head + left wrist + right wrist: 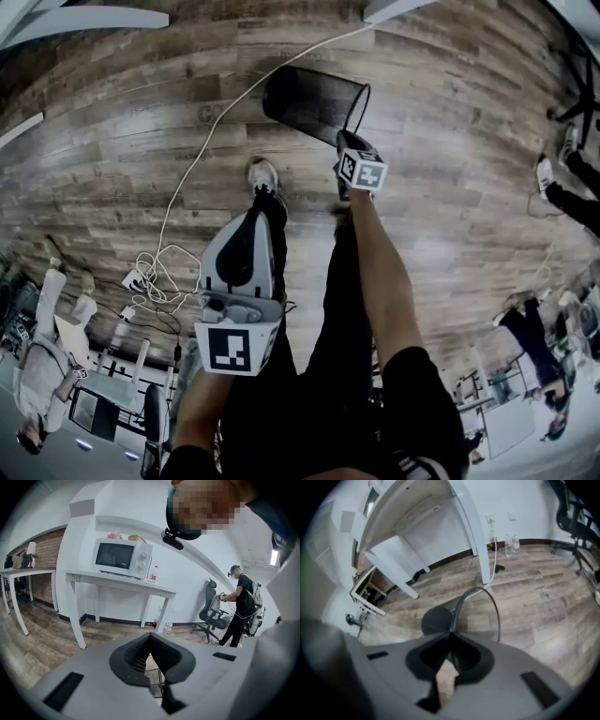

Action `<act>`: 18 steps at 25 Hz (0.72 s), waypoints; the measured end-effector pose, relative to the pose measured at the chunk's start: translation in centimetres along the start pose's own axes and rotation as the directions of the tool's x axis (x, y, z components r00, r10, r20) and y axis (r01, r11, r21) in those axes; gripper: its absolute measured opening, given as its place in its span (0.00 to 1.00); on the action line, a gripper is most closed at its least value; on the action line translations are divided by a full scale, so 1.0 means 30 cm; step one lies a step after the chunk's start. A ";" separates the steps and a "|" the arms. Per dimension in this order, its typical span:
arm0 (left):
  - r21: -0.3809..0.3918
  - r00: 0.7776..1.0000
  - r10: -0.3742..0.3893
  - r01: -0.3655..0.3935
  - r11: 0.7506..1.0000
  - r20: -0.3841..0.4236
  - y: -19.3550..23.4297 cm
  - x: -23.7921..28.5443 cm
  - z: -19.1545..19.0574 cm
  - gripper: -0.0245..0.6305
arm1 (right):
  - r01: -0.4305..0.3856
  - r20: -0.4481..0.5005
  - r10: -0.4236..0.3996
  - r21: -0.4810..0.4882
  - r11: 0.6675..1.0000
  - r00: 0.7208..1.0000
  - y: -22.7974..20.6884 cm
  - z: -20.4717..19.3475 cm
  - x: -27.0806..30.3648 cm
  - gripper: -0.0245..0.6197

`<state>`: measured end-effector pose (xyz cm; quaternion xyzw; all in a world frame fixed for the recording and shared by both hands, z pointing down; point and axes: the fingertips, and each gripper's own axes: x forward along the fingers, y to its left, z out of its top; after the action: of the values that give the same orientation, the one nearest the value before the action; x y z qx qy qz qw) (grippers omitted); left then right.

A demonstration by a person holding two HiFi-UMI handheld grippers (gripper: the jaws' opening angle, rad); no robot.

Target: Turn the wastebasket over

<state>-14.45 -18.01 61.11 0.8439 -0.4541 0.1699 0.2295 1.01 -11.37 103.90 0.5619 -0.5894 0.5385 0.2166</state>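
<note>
The black mesh wastebasket [309, 98] lies tilted over the wooden floor in the head view, base to the left, open rim to the right. My right gripper [349, 139] reaches down to that rim and is shut on it. In the right gripper view the thin rim wire [493, 603] runs into the closed jaws of the right gripper [451, 633], with the basket's dark base [437, 620] beyond. Whether the basket touches the floor I cannot tell. My left gripper [251, 217] is held close to the body, away from the basket. In its own view the left gripper [150, 637] is shut on nothing.
A white cable [202, 150] crosses the floor to a power strip [136, 279]. My shoe [264, 176] stands just below the basket. Other people [572, 187] are at the right. A white table with a microwave [123, 557] and an office chair [209, 613] stand by the wall.
</note>
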 end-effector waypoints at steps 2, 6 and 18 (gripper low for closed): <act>-0.004 1.000 0.003 -0.003 1.000 0.005 -0.009 -0.012 0.010 0.09 | 0.008 -0.016 -0.008 -0.049 0.999 1.000 -0.004 0.026 -0.042 0.12; 0.001 1.000 -0.015 0.015 1.000 -0.002 -0.045 -0.013 0.018 0.09 | 0.045 -0.058 -0.056 -0.186 0.981 0.997 -0.045 0.062 -0.110 0.12; 0.008 0.997 -0.073 0.074 0.997 -0.034 -0.128 0.029 0.016 0.09 | 0.199 -0.094 -0.277 -0.487 0.851 0.956 -0.218 0.119 -0.241 0.11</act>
<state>-10.71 -17.03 60.26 0.8581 -0.4181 0.1775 0.2393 10.08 -10.01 99.07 0.5157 -0.6089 0.3910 0.4588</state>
